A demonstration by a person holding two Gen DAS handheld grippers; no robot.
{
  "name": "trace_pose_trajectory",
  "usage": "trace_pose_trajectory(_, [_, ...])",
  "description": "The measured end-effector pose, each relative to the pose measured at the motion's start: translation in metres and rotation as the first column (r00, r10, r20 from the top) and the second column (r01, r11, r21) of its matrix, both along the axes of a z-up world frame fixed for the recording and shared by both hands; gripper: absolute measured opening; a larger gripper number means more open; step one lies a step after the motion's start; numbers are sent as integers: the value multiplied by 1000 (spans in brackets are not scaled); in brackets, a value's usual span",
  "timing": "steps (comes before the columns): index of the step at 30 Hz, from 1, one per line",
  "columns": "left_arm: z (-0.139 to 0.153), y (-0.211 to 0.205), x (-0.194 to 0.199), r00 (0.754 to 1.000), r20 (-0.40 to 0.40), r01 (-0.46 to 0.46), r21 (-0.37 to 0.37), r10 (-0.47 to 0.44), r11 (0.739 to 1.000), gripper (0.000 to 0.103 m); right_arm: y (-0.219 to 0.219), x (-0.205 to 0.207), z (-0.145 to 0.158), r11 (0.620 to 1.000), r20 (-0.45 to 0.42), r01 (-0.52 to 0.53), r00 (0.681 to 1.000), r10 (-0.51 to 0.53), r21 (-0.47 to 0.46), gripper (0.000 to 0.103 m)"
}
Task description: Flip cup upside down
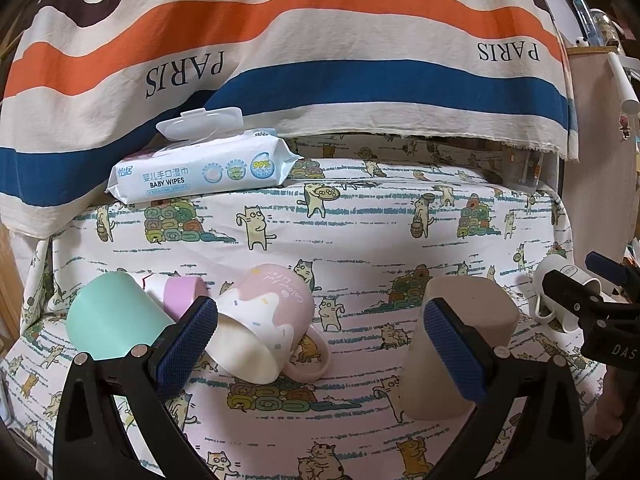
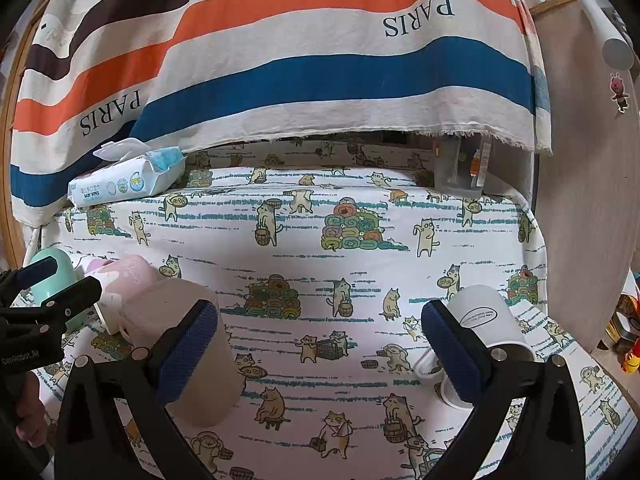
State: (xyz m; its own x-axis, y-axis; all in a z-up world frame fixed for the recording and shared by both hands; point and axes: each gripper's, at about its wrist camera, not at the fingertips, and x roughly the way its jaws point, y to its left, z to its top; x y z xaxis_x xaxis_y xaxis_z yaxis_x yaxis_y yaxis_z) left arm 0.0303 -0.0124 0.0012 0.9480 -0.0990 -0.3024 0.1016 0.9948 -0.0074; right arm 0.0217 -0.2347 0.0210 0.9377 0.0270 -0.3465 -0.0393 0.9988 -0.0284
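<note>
Several cups stand upside down on the cat-print cloth. In the left wrist view, a mint cup (image 1: 102, 316), a small lilac cup (image 1: 184, 296), a pink-and-white mug (image 1: 268, 324) with its handle toward me, and a beige cup (image 1: 460, 344) lie ahead. A white mug (image 1: 560, 296) sits at the far right. My left gripper (image 1: 320, 344) is open and empty, its fingers beside the pink mug and the beige cup. In the right wrist view my right gripper (image 2: 320, 344) is open and empty, between the beige cup (image 2: 188, 352) and the white mug (image 2: 488, 332).
A pack of baby wipes (image 1: 200, 168) with its lid open lies at the back left, also in the right wrist view (image 2: 124, 180). A striped PARIS cloth (image 1: 320, 40) hangs behind. A wooden panel (image 2: 580, 200) stands at the right. A clear container (image 2: 460, 172) sits at the back right.
</note>
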Motion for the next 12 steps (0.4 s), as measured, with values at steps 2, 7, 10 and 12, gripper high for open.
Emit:
trace_pose_trajectory(2, [0,0,0,1000,-1,-1,-1,1,1000,102,0,0,0,1000,0,0,1000,0,0,103])
trace_pose_trajectory(7, [0,1,0,1000,-2,-2,-1,2,1000,102,0,1,0,1000,-2,2,1000,-2,0,103])
trace_pose_trajectory(10, [0,2,0,1000,-2,-2,-1,2,1000,102,-1,0,-1,1000,-3,3,1000,-3,1,103])
trace_pose_trajectory(12, [0,2,0,1000,-3,-3,-1,3,1000,102,-2,0,-1,1000,-4,4,1000,-4,2,103])
